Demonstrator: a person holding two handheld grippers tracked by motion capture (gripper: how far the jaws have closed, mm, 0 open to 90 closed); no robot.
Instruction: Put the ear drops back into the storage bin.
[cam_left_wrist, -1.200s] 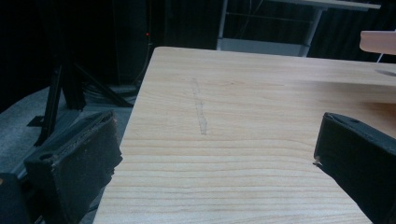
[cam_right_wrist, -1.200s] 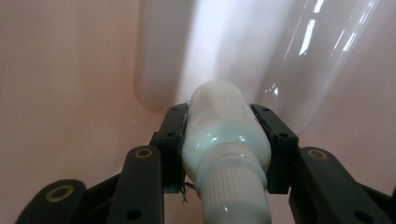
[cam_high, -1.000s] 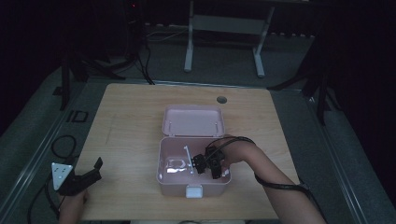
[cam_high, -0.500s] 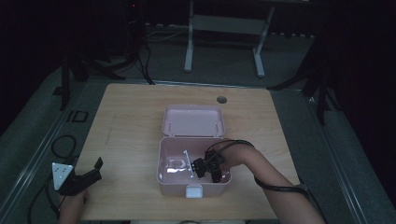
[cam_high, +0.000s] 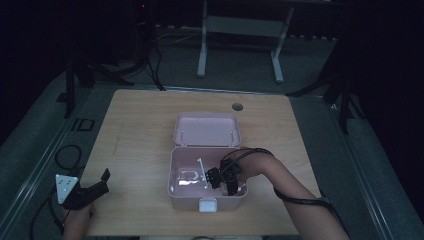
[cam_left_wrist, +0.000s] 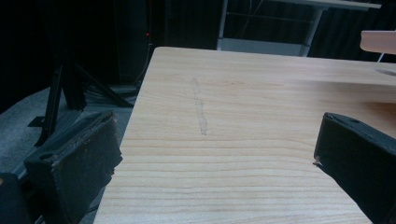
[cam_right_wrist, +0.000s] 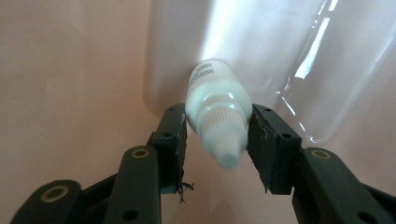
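One pink box sits open near the table's front edge in the high view, its lid laid back flat behind it. The right gripper reaches down into the box from the right, beside a clear plastic bag. The left gripper rests at the table's front left corner.

In the left gripper view, two black jaws stand wide apart over bare wood, holding nothing.

In the right gripper view, one small white bottle is clamped between the jaws, its long axis running along them, ribbed cap pointing back toward the camera, base toward the bag.
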